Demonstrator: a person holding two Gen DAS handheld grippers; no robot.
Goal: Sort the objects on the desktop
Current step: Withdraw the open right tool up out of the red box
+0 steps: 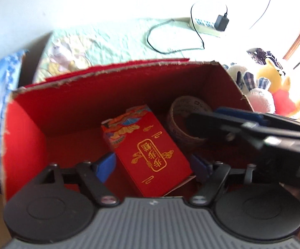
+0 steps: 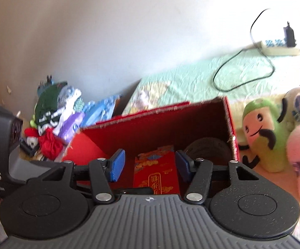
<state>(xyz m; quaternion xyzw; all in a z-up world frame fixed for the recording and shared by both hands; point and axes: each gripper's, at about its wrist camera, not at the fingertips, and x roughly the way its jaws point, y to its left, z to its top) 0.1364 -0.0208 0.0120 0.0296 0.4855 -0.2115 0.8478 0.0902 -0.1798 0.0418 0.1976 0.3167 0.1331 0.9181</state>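
Observation:
An open red cardboard box (image 1: 100,72) sits on a pale green cloth. Inside it, a red packet with gold characters (image 1: 150,145) lies tilted on the floor, and a roll of patterned tape (image 1: 183,112) stands in the right corner. My left gripper (image 1: 153,165) is open over the box, with its blue pads (image 1: 106,166) on either side of the packet's near end. My right gripper (image 2: 150,165) is also open and holds nothing. It hovers above the packet (image 2: 156,172) and the tape roll (image 2: 208,145), and in the left wrist view it reaches in from the right (image 1: 222,122).
Plush toys (image 2: 259,137) crowd the box's right side. A pile of clothes and bags (image 2: 54,112) lies to its left. Behind, on the green cloth (image 1: 112,41), are a power strip with a charger (image 1: 208,23) and a looped black cable (image 1: 170,41).

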